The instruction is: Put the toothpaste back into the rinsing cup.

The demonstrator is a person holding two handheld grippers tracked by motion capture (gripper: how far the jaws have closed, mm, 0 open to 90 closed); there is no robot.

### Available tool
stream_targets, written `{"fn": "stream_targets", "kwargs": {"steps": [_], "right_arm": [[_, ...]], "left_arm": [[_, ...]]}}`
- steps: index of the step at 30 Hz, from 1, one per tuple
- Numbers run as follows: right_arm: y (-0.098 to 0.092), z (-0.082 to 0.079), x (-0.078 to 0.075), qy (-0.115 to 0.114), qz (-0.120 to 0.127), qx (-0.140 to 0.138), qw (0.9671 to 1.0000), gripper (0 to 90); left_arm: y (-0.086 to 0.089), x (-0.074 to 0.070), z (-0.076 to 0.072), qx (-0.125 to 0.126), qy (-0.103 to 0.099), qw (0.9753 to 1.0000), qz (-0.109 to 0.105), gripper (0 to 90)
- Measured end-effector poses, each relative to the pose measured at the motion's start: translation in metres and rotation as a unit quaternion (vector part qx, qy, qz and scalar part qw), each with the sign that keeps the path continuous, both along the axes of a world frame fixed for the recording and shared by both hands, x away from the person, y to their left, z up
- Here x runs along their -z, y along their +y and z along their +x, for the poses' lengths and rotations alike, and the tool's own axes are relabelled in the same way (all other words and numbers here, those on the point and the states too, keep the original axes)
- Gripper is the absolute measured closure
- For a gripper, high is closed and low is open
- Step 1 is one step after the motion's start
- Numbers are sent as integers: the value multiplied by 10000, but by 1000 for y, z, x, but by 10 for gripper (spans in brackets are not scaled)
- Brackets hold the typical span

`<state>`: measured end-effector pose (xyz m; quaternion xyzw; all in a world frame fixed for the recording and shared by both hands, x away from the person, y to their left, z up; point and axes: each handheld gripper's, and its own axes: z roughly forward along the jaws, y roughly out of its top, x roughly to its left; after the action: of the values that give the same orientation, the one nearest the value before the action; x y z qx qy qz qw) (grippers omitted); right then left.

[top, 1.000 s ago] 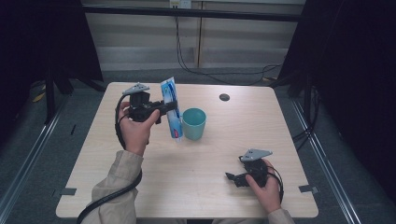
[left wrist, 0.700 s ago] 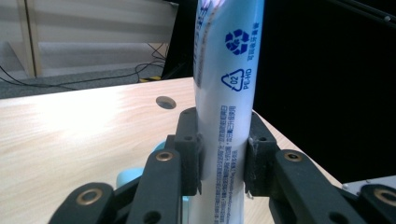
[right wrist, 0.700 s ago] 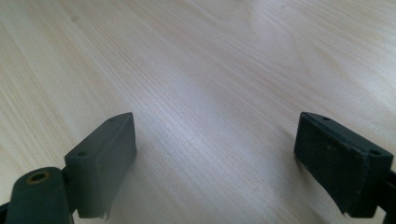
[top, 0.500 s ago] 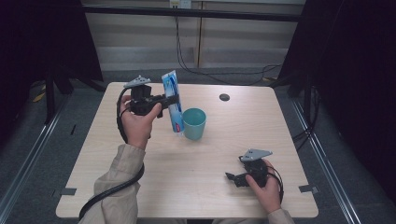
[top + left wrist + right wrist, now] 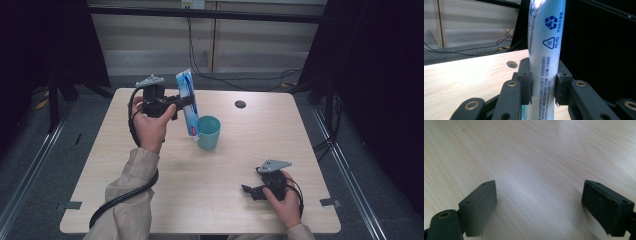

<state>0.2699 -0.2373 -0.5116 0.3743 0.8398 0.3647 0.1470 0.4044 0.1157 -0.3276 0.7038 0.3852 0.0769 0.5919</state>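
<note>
Left of centre, our left gripper [image 5: 176, 105] pinches the upright tube [image 5: 188, 107], its low end beside the cup [image 5: 208, 133]; right gripper [image 5: 252, 192] gapes

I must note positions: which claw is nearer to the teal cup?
Left. The left claw holds a toothpaste tube just beside the teal cup; the right claw rests open, well away toward the table's near edge.

toothpaste tube [image 5: 545, 62] ends cropped, small print illegible, cup [image 5: 208, 133] interior hidden

White and blue tube [image 5: 188, 102] standing near upright, lower end hanging just over the teal cup [image 5: 208, 133], cup sitting upright mid-worktop [image 5: 200, 185]
</note>
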Motion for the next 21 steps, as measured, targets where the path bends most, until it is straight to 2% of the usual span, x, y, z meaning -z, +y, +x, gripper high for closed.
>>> {"fn": "stream_targets", "kwargs": {"steps": [12,21], "right_arm": [[0,0,0,2,1,2,10000,124],[0,0,0,0,4,-3,10000,124]], "left_arm": [[-6,-8,7,-17,-9,10000,-61,718],[-11,-12,12,-28,-124,9999,-100,717]]}}
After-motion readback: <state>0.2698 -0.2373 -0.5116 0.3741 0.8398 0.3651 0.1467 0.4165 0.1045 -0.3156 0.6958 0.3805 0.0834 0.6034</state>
